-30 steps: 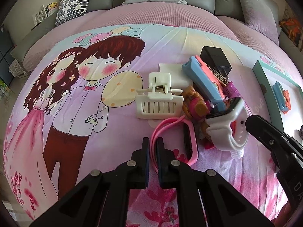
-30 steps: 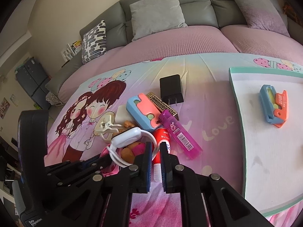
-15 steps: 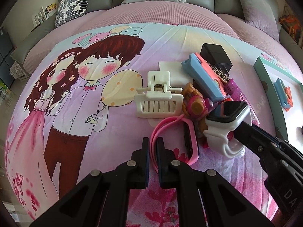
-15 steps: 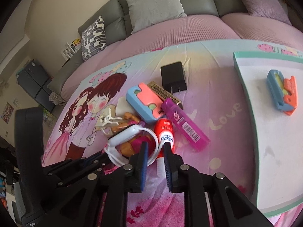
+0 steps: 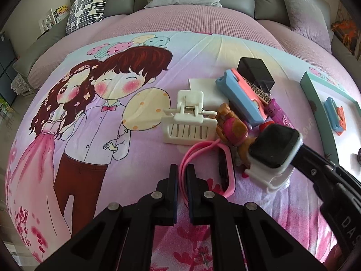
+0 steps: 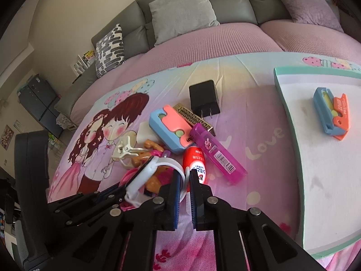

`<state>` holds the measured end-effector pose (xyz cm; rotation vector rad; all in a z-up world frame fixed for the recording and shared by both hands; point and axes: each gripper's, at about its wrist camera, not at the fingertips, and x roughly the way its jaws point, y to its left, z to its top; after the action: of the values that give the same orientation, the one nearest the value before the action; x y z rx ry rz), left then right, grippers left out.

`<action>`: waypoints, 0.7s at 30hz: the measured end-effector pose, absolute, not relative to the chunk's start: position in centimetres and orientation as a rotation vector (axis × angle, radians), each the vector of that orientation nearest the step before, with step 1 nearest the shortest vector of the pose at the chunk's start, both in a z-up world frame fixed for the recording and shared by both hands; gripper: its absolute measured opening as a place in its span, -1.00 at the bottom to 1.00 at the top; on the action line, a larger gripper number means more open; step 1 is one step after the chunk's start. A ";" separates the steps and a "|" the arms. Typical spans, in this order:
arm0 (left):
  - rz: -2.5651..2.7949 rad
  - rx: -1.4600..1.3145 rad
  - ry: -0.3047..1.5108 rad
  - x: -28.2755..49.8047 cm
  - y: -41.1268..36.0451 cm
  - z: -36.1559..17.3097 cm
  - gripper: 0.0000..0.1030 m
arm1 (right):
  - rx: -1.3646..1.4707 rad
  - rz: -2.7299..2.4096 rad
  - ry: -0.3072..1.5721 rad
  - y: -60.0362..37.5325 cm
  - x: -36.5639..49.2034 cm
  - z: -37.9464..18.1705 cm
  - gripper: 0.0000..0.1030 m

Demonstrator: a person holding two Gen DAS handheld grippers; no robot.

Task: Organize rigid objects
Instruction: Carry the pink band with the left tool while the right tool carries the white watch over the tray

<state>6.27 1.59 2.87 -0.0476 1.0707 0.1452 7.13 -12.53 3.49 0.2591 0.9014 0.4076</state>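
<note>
A heap of small objects lies on the cartoon bedsheet. My right gripper [image 6: 183, 173] is shut on the strap of a white smartwatch [image 6: 144, 174], which is lifted off the heap; the watch face shows in the left wrist view [image 5: 274, 146]. My left gripper [image 5: 182, 167] is shut on the band of a pink watch [image 5: 226, 176] that lies on the sheet. The heap holds a white clip [image 5: 188, 119], a toy figure [image 5: 233, 128], a blue-and-pink cutter [image 6: 169, 132], a purple lighter [image 6: 216, 155], a red tube [image 6: 195, 160] and a black charger [image 6: 204, 97].
A white tray with a teal rim [image 6: 286, 113] lies to the right and holds another blue-and-orange cutter [image 6: 331, 115]. A white block [image 5: 203, 88] and a patterned strip [image 6: 191, 118] lie in the heap. Grey sofa cushions [image 6: 180, 11] run along the back.
My right gripper opened, moved forward and shut on the white watch strap, and the watch has risen off the heap. My left gripper has stayed shut on the pink band.
</note>
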 end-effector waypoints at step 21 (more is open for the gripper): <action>0.138 -0.130 0.843 4.3 1.9 9.1 -0.87 | 0.302 0.291 0.780 -17.4 6.2 7.2 -0.83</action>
<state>4.30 1.89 9.14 -0.1300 0.8426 0.1381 6.19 -17.44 7.22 0.3017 0.7797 0.2911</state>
